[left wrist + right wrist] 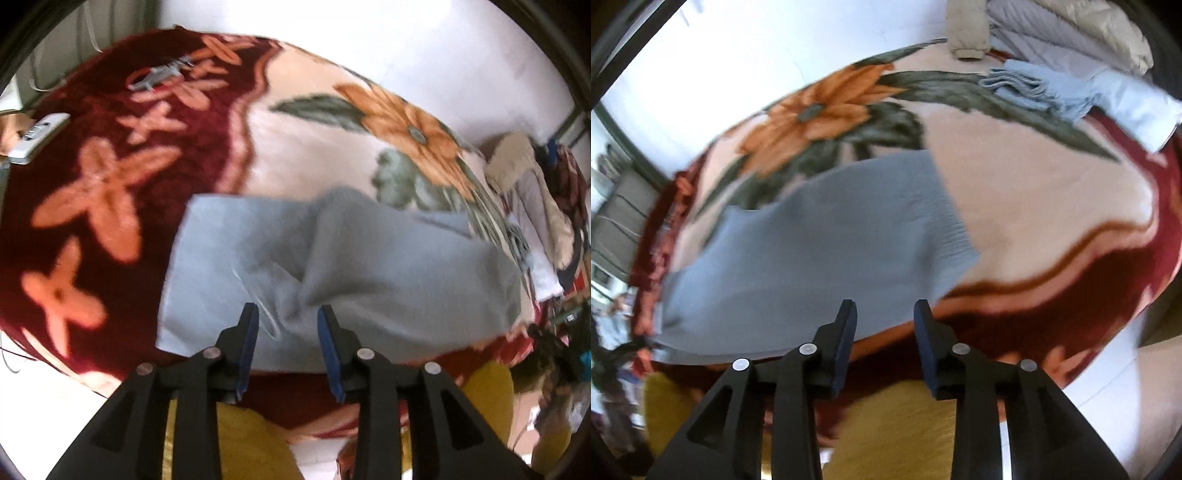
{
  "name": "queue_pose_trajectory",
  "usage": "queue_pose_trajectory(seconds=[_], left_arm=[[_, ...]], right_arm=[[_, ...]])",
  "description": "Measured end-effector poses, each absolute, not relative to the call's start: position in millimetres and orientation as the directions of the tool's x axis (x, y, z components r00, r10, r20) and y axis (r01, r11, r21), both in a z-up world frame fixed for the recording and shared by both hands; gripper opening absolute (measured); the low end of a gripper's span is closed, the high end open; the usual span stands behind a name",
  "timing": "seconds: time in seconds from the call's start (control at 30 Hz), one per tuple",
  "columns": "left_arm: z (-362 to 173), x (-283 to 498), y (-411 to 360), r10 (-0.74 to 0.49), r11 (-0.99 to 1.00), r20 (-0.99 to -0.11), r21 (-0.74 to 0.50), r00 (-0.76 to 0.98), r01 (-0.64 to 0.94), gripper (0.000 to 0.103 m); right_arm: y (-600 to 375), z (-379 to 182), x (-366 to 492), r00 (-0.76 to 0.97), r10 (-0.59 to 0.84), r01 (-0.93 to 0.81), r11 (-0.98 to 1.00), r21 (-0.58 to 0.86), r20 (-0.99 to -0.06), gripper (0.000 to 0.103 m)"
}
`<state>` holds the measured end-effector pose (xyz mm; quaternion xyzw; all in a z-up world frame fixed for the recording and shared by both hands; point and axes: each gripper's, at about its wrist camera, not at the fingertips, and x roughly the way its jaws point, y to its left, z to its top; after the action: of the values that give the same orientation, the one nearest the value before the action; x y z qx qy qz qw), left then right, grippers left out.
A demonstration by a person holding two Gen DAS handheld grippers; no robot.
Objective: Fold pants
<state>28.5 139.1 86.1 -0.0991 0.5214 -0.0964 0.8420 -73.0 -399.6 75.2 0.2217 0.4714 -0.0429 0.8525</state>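
Note:
Grey-blue pants (332, 269) lie on a floral blanket (295, 147), rumpled, with a raised fold in the middle. My left gripper (288, 314) is open and empty, its tips just above the pants' near edge. In the right wrist view the pants (820, 251) spread flat from lower left to upper right, with a ribbed hem on the right. My right gripper (884, 310) is open and empty, hovering over the pants' near edge. Both views are motion-blurred.
The blanket (1034, 206) covers a bed, with a dark red border at the near side. Folded light-blue cloth (1041, 88) and bedding (1071, 33) lie at the far right. A white power strip (37, 136) and a grey object (159, 75) lie at the left. Yellow clothing (897, 428) shows below.

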Motion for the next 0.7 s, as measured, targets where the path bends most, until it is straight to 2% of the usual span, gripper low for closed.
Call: queue_pose_trajectory(seconds=[0.17,0.33,0.63,0.67,0.7], left_arm=[[84,49,152,-0.241,0.964,-0.857,-0.266,0.456,0.009,0.034],[62,70,148,-0.248,0.961,-0.891,-0.277,0.38,-0.021,0.034],[43,73,123,-0.169,0.978,-0.908,-0.203,0.383,-0.048,0.036],[43,73,122,-0.162,0.979,-0.907,-0.196,0.389,-0.048,0.034],[43,73,121,-0.161,0.981,-0.904,-0.191,0.397,-0.038,0.02]], right_arm=[[-354,72,-55,0.543,0.196,0.185,0.921,0.344,-0.817,0.033],[-317,45,-43,0.494,0.221,0.156,0.929,0.336,-0.841,0.033],[-280,9,-36,0.405,0.21,0.096,0.958,0.27,-0.89,0.033],[-280,6,-36,0.396,0.218,0.098,0.956,0.277,-0.892,0.033],[-281,0,-37,0.383,0.232,0.101,0.952,0.29,-0.894,0.033]])
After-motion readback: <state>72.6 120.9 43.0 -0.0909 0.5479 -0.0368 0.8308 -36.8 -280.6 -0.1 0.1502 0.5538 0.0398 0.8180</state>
